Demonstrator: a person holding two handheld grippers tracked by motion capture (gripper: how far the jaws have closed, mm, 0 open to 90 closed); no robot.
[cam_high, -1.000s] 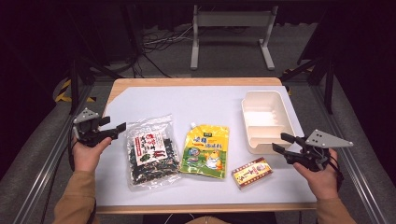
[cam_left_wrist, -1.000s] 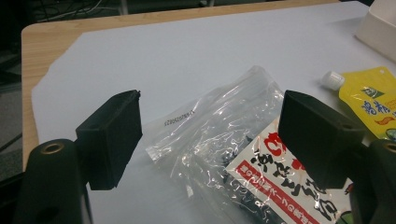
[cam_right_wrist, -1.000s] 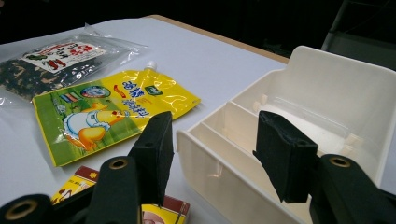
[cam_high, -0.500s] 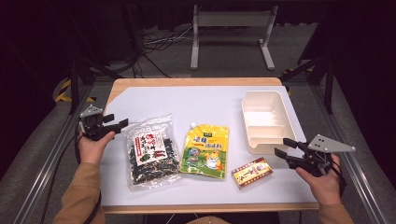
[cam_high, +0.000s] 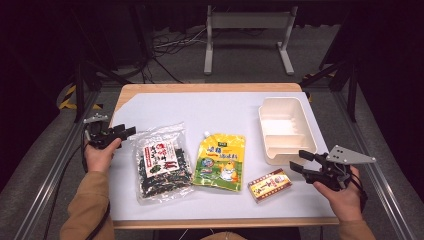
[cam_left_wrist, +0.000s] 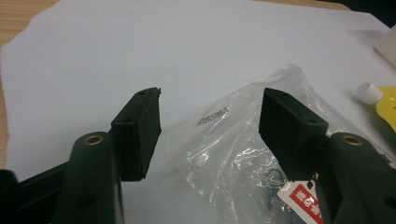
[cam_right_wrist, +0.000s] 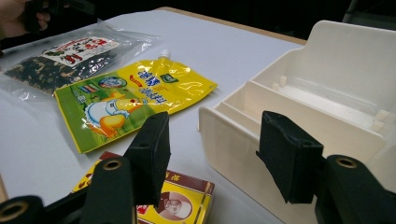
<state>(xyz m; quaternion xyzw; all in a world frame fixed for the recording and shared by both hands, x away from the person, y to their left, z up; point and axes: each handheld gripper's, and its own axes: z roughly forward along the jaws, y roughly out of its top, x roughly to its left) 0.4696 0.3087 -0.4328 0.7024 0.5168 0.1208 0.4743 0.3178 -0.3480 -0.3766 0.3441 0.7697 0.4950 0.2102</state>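
A clear bag of dark seaweed (cam_high: 162, 167) lies on the white sheet at the left. My left gripper (cam_high: 126, 133) hovers at its top-left corner. In the left gripper view the bag's empty clear corner (cam_left_wrist: 233, 135) lies between the jaws of this gripper (cam_left_wrist: 210, 126). The jaws have just been closing, but the pads stand apart from the plastic. My right gripper (cam_high: 299, 161) is open at the right, and its jaws have just widened a little with nothing between them. In the right gripper view, this gripper (cam_right_wrist: 212, 149) points past a small red and yellow box (cam_right_wrist: 182, 200) toward the cream container (cam_right_wrist: 336, 88).
A yellow spouted pouch (cam_high: 221, 161) lies in the middle, beside the seaweed bag. The small box (cam_high: 270, 185) sits near the front edge, left of my right gripper. The divided cream container (cam_high: 264, 130) stands at the right. Bare white sheet (cam_high: 200, 107) stretches behind them.
My left gripper has moved right and down to the seaweed bag's corner, and its jaws have narrowed. The right hand has hardly moved.
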